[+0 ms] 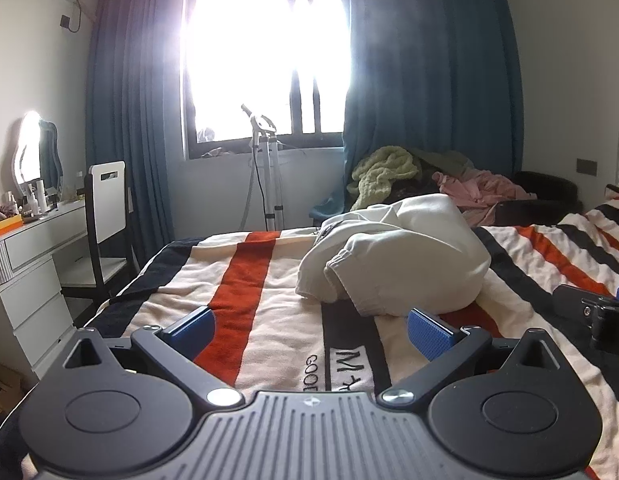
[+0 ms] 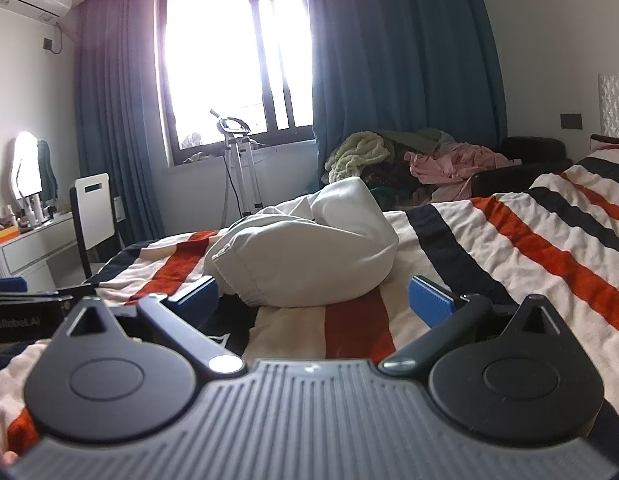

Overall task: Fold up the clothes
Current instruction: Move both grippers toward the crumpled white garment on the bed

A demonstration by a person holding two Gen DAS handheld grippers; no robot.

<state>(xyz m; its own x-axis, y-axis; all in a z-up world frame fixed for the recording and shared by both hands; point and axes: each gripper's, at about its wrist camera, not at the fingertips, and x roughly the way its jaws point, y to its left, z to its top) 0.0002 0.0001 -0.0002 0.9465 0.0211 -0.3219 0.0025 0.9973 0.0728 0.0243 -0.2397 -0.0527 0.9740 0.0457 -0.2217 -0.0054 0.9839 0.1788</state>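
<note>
A cream white garment (image 1: 397,256) lies bunched in a heap on the striped bed blanket (image 1: 237,280); a ribbed cuff faces me. My left gripper (image 1: 309,330) is open and empty, low over the blanket, just short of the heap, which sits ahead and to the right. In the right wrist view the same garment (image 2: 309,252) lies straight ahead, and my right gripper (image 2: 313,300) is open and empty with its blue pads (image 2: 431,300) close on either side of the heap's near edge. Each gripper shows at the other view's edge.
A pile of green, pink and dark clothes (image 1: 429,176) lies beyond the bed's far side. A white desk (image 1: 33,248) and chair (image 1: 107,204) stand left of the bed. A garment steamer stand (image 1: 265,168) is under the window. The blanket (image 2: 529,248) stretches right.
</note>
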